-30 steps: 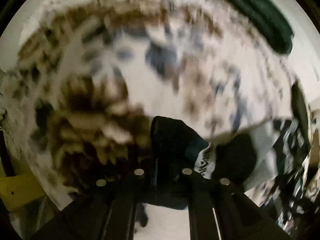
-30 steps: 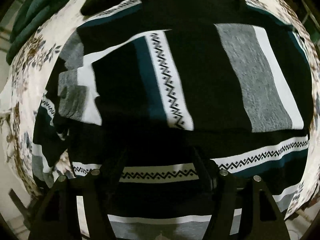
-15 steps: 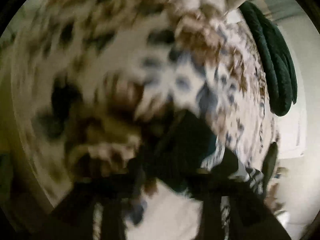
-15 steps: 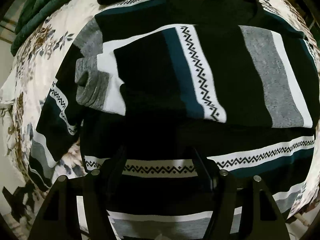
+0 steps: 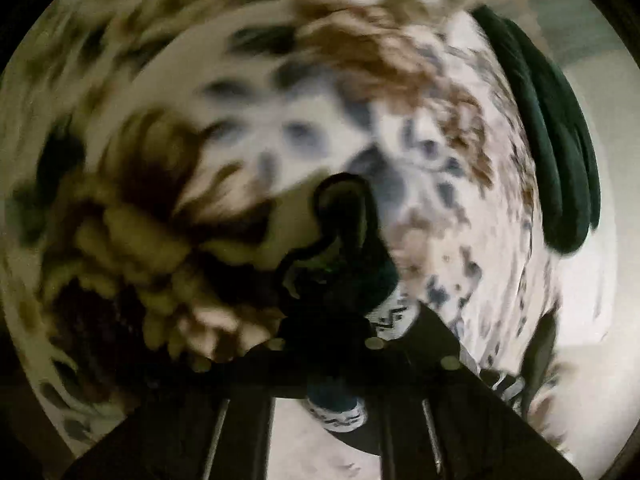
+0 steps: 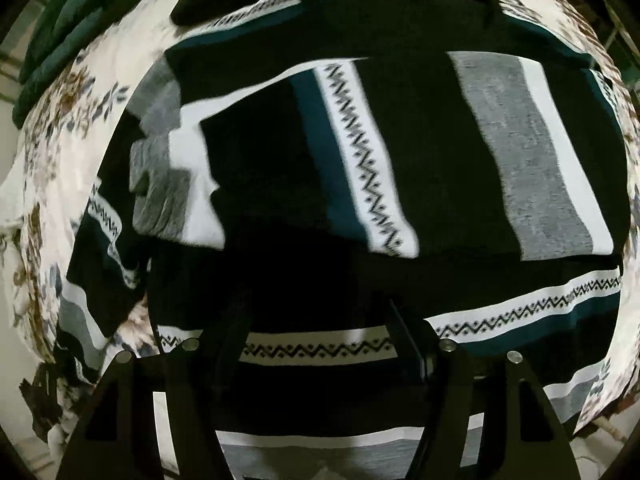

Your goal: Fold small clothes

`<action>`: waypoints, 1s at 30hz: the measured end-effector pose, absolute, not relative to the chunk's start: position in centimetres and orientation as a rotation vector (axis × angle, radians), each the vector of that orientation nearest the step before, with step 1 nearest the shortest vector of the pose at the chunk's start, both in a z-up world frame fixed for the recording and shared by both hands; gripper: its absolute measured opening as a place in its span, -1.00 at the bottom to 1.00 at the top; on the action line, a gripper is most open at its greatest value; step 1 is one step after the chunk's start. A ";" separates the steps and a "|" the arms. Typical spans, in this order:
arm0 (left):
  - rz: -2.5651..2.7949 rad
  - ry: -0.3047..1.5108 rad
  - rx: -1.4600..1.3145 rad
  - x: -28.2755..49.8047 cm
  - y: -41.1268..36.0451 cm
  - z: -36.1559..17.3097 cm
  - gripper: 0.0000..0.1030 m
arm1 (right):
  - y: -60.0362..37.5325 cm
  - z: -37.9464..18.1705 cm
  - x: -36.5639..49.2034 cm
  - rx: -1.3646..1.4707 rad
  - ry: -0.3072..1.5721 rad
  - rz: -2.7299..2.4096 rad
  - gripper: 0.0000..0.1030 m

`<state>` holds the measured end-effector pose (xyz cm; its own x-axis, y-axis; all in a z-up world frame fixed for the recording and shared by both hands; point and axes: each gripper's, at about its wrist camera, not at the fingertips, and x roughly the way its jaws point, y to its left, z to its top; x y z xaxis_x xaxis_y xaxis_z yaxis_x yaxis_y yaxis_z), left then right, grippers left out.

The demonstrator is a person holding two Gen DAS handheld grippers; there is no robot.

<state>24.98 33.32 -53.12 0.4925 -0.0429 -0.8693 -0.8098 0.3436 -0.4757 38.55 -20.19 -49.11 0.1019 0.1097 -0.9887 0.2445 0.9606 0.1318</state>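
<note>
A floral bedsheet (image 6: 60, 128) covers the bed, and the striped sweater (image 6: 400, 160) lies spread over most of it, one sleeve folded across. The right gripper (image 6: 316, 320) hovers above it, jaws wide apart. The left gripper (image 5: 336, 320) pinches a dark sweater edge.

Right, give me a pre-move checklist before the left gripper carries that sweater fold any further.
1. Left gripper shut on sweater fabric: ok, dark cloth bunches between its fingers.
2. Right gripper open over the sweater: ok, wide gap, nothing pinched.
3. Sleeve folded across the body: ok, though its cuff end is rumpled.
4. Left view sharp enough to judge placement: not ok, heavy blur.
5. Green cloth at the edge of the floral sheet apart from the sweater: ok.
</note>
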 end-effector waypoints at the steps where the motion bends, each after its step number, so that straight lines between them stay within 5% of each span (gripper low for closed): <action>1: 0.614 0.940 -1.084 25.4 33.1 -52.5 -0.89 | -20.7 -49.1 38.6 0.305 1.469 -0.104 0.34; 12: 0.453 0.844 -0.553 31.2 21.3 -40.4 -0.90 | -28.5 -47.9 37.5 0.431 1.421 -0.120 0.34; 30: -0.243 0.987 -0.270 41.9 -23.3 -36.8 -0.83 | -49.5 -45.5 33.9 0.521 1.348 -0.233 0.34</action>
